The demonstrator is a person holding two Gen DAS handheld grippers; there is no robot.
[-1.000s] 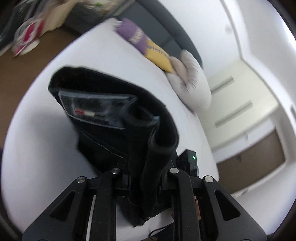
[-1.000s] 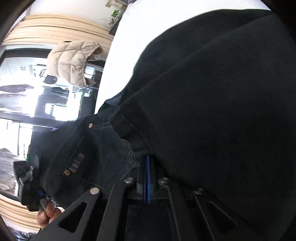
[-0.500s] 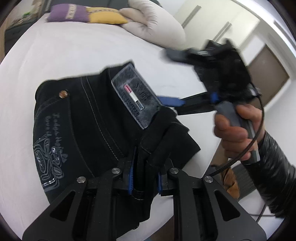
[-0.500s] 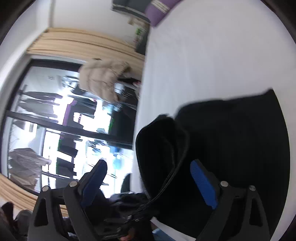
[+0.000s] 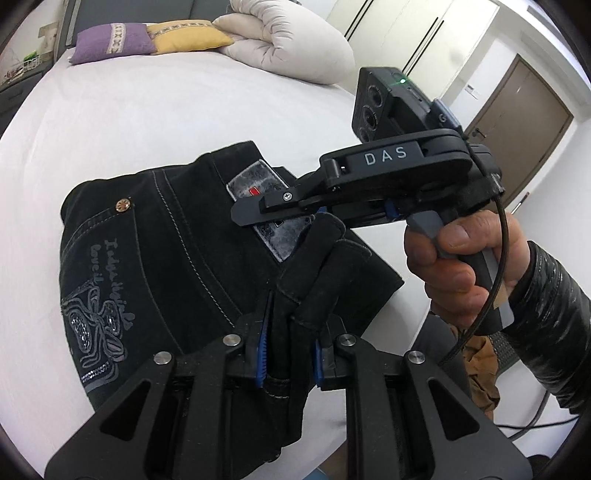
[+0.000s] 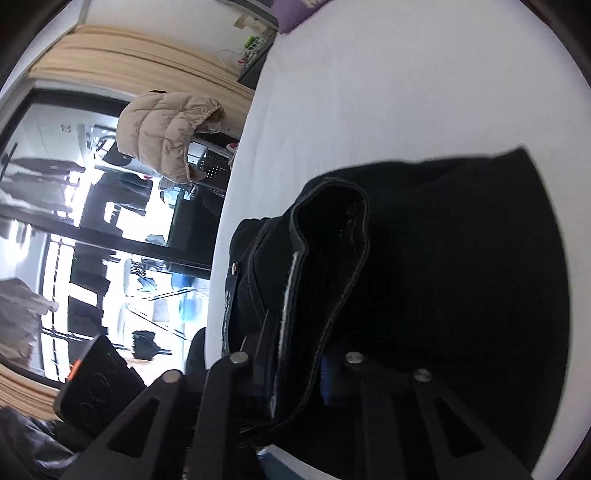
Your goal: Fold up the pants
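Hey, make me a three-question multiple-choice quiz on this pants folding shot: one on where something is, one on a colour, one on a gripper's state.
1. Where do the pants lie?
A. on the white bed
B. on the floor
C. on the duvet

2. What colour is the pillow between the purple pillow and the duvet?
A. green
B. yellow
C. red

3. What is the left hand-held gripper doing?
A. standing open, empty
B. shut on the pants
C. shut on a pillow

Key: 1 A, black denim rests on the bed. 2 B, it is yellow. 3 B, the blue pads clamp bunched black fabric.
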